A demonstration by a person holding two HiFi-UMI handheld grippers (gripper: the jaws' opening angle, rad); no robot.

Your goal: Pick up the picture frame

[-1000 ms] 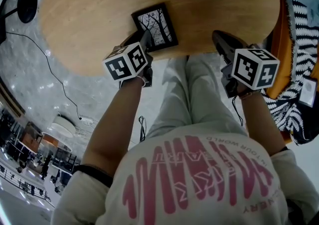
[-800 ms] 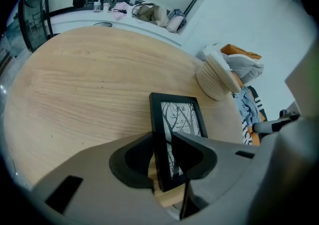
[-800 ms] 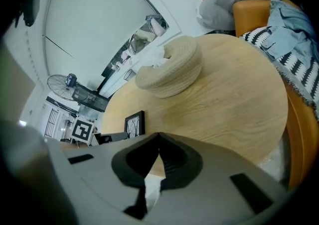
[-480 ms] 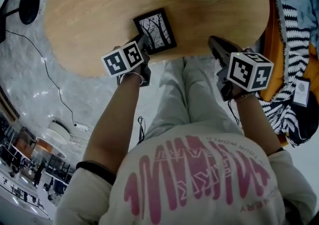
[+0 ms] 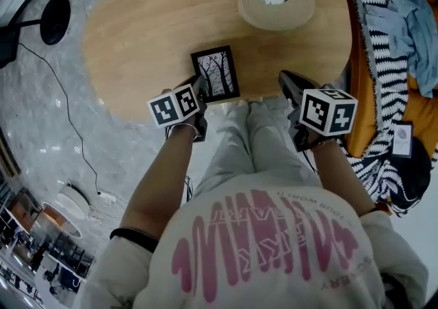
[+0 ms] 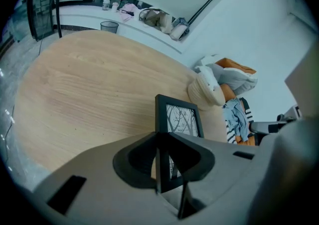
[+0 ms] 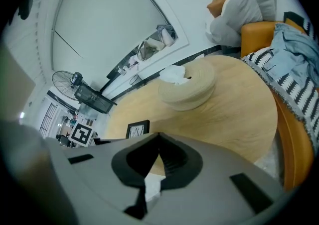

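A black picture frame [image 5: 215, 74] with a print of bare trees lies near the front edge of the oval wooden table [image 5: 150, 27]. My left gripper [image 5: 200, 85] is at the frame's near left corner. In the left gripper view the frame [image 6: 182, 119] runs edge-on into the left gripper [image 6: 162, 137], whose jaws are closing and press on that edge. My right gripper [image 5: 287, 82] hovers at the table's front edge, to the right of the frame. In its own view the right gripper [image 7: 159, 137] has its tips together and nothing between them, with the frame [image 7: 137, 129] off to its left.
A round woven holder [image 5: 276, 1] with white tissue stands at the back of the table. An orange sofa with a striped blanket [image 5: 383, 61] and blue clothes is on the right. A black lamp base [image 5: 55, 19] and its cable lie on the grey floor at the left.
Both grippers have risen. The left jaws have drawn in on the frame's near left edge, and the frame stays with them. The right gripper is still shut.
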